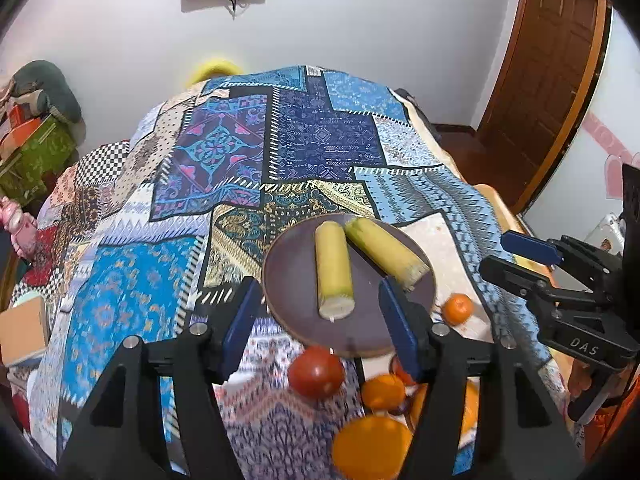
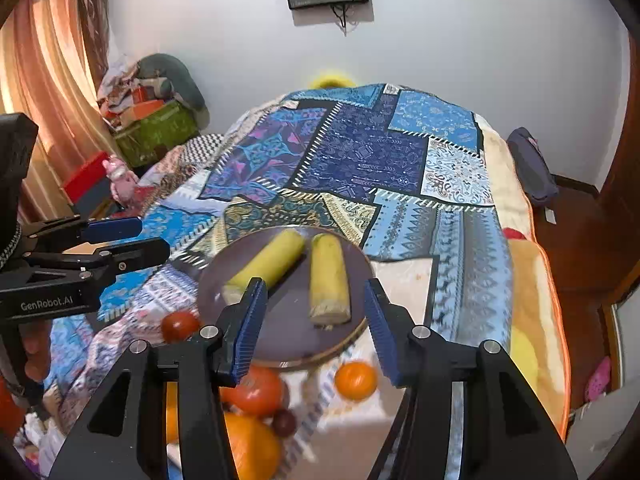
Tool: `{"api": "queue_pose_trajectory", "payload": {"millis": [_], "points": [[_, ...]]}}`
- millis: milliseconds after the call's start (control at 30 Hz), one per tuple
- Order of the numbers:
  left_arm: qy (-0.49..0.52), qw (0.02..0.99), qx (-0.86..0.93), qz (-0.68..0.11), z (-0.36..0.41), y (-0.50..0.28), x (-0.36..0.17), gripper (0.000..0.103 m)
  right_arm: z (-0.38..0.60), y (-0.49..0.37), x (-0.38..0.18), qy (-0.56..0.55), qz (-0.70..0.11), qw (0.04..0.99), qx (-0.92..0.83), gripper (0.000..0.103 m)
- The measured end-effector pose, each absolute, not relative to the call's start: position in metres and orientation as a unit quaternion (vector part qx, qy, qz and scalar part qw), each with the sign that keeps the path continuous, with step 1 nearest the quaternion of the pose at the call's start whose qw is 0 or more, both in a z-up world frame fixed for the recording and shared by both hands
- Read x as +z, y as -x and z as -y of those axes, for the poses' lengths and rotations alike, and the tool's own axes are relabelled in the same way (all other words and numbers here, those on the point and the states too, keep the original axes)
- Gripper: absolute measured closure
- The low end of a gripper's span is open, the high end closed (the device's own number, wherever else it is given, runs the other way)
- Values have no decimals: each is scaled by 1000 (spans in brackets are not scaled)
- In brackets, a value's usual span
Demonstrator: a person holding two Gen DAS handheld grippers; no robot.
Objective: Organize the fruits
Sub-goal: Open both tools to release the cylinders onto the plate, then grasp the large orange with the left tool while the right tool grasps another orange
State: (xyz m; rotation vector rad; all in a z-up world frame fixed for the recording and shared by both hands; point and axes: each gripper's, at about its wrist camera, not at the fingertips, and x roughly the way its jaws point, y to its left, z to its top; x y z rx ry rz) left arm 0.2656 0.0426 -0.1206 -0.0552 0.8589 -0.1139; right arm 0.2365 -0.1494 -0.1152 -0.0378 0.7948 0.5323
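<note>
**Over the bed, both jaws wide and empty above the plate**

Left of the left gripper [image 1: 316, 320] lies only the patchwork bedspread [image 1: 132, 296]. Its jaws stand apart, holding nothing; ahead, between them, sits the dark round plate [image 1: 292, 280] with two yellow-green corn-like pieces [image 1: 334, 272] on it. Just below the jaws rests a tomato [image 1: 316, 372], with several oranges [image 1: 372, 446] nearer the camera and a small orange [image 1: 458, 309] off the right jaw. The right gripper [image 2: 316, 324] is likewise spread and empty above the plate's near rim. By my judgement two pieces are sorted; the tomato and oranges remain loose on the bed.
</note>
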Motion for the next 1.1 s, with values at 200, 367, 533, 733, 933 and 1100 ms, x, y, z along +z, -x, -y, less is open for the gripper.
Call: {"api": "queue_pose_trajectory", "payload": {"millis": [200, 367, 533, 733, 933, 1100], "points": [[39, 906, -58, -417, -42, -230, -122, 33, 158, -205, -114, 8, -375, 891, 256, 51], [43, 899, -55, -433, -38, -209, -139, 33, 157, -185, -125, 6, -386, 886, 257, 50], [57, 884, -61, -460, -37, -191, -161, 33, 155, -167, -141, 4, -404, 877, 258, 46], [66, 873, -61, -479, -36, -171, -180, 33, 149, -152, -168, -3, -434, 861, 264, 41], [76, 869, -55, -486, -41, -162, -188, 30, 137, -153, -189, 7, -456, 849, 267, 41], [76, 866, -57, -490, -40, -164, -190, 30, 128, -157, -194, 13, -460, 846, 270, 35]]}}
